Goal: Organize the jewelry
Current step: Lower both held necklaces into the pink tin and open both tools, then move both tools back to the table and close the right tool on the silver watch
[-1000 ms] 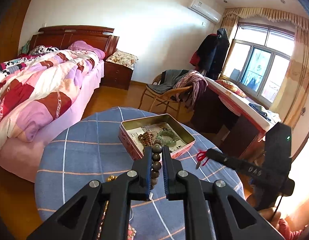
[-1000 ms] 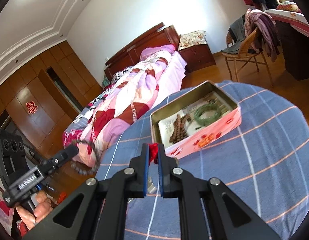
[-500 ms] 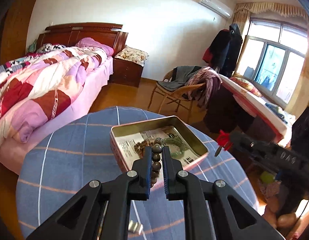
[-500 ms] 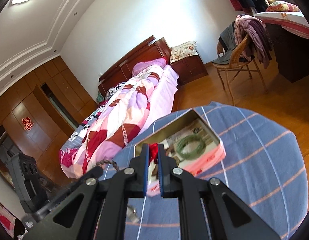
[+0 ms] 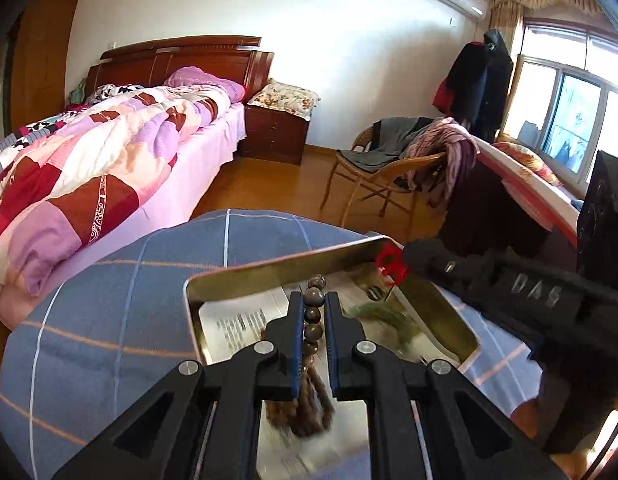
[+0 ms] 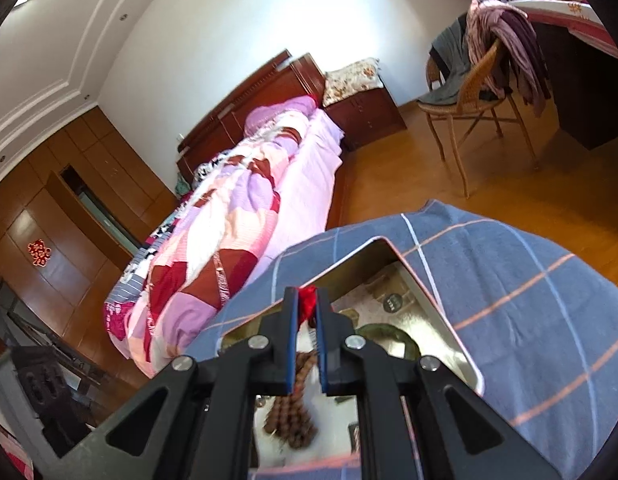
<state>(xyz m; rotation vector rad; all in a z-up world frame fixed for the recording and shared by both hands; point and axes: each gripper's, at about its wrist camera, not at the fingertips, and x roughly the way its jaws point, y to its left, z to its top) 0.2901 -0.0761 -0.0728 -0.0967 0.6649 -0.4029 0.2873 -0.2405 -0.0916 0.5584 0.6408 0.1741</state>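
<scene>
Left wrist: left gripper [image 5: 313, 312] jaws clenched on bead string [image 5: 312, 316]; right gripper [image 5: 405, 258] pinching red knot [image 5: 391, 261], lettering unclear.

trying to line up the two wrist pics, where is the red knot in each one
Left wrist: the red knot sits right of centre, at the tip of the right claw reaching in from the right, over the tin's far rim.
Right wrist: the red knot is at centre, pinched between this claw's own tips, in front of the tin's far rim.
Shared landmark: the green bangle in the tin.
</scene>
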